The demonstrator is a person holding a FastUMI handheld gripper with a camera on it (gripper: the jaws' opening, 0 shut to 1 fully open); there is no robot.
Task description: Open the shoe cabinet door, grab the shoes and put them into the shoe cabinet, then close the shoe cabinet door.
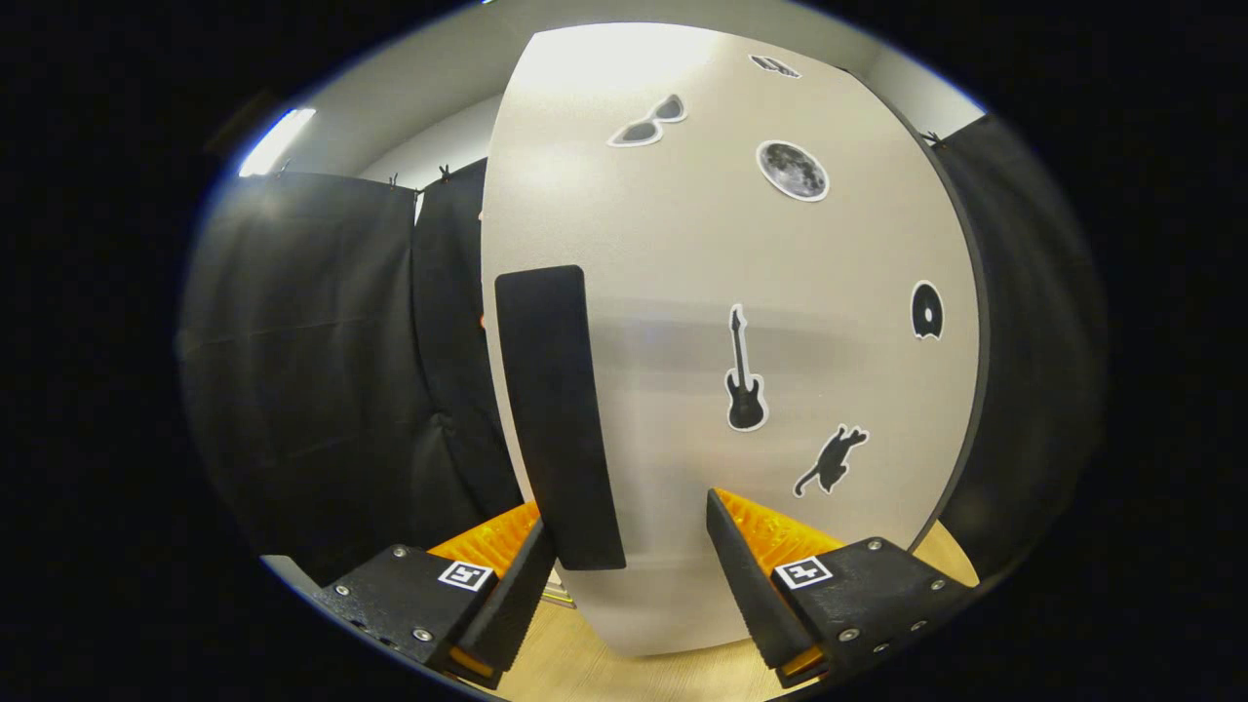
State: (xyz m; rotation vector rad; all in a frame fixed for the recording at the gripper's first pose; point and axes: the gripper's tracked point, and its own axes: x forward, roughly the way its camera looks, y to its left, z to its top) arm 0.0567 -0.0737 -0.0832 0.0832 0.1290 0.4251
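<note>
The white shoe cabinet door (682, 292) stands close in front of me, with small stickers on it: sunglasses, a moon, a guitar and a cat. A tall black handle (556, 409) runs down near the door's left edge. My gripper (629, 522) is open, right up against the door. The handle's lower end sits between the fingers, close to the left finger (517, 575). The right finger (746, 575) lies against the bare door panel below the guitar sticker. Nothing is held. Whether the door is ajar I cannot tell.
Black cloth booth walls (312, 370) hang to the left and right of the door. A light wooden floor (585, 673) shows under the door's bottom edge. A ceiling light (278, 141) glows up at the left.
</note>
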